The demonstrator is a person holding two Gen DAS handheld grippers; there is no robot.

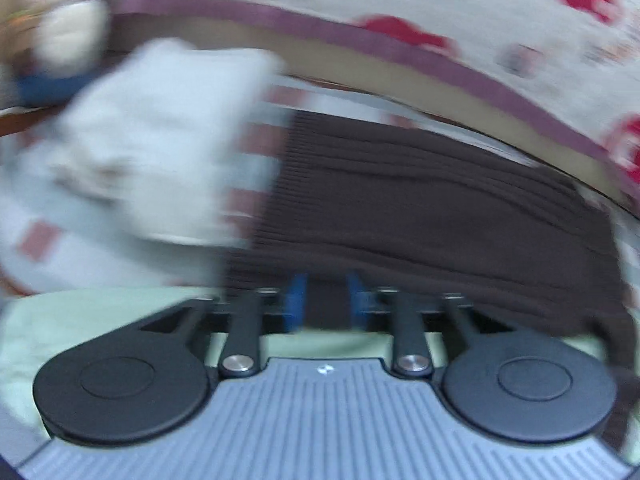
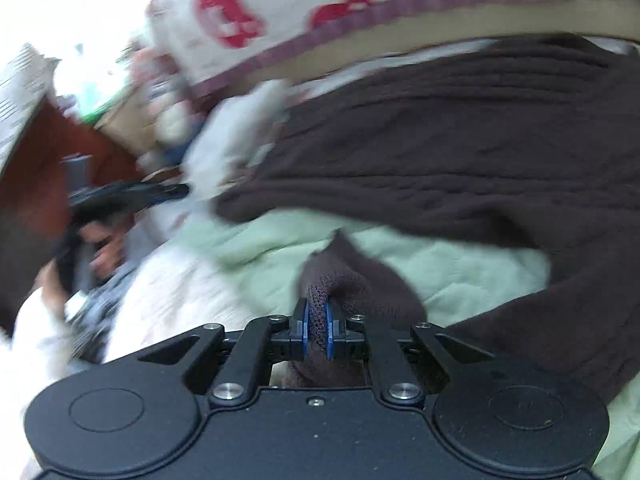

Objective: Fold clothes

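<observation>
Left gripper (image 1: 322, 300) sits bottom centre of its own view, blue pads partly apart with the dark brown ribbed knit sweater (image 1: 440, 208) showing between them. It's too blurry to tell if they actually pinch it. The sweater fills the middle and right, over a pale green quilted blanket (image 1: 80, 312).

In the right wrist view, the right gripper (image 2: 316, 332) is clamped tight on a bunched bit of the sweater (image 2: 460, 140), probably lifting an edge to fold it over. The rest lies across the upper right.
</observation>
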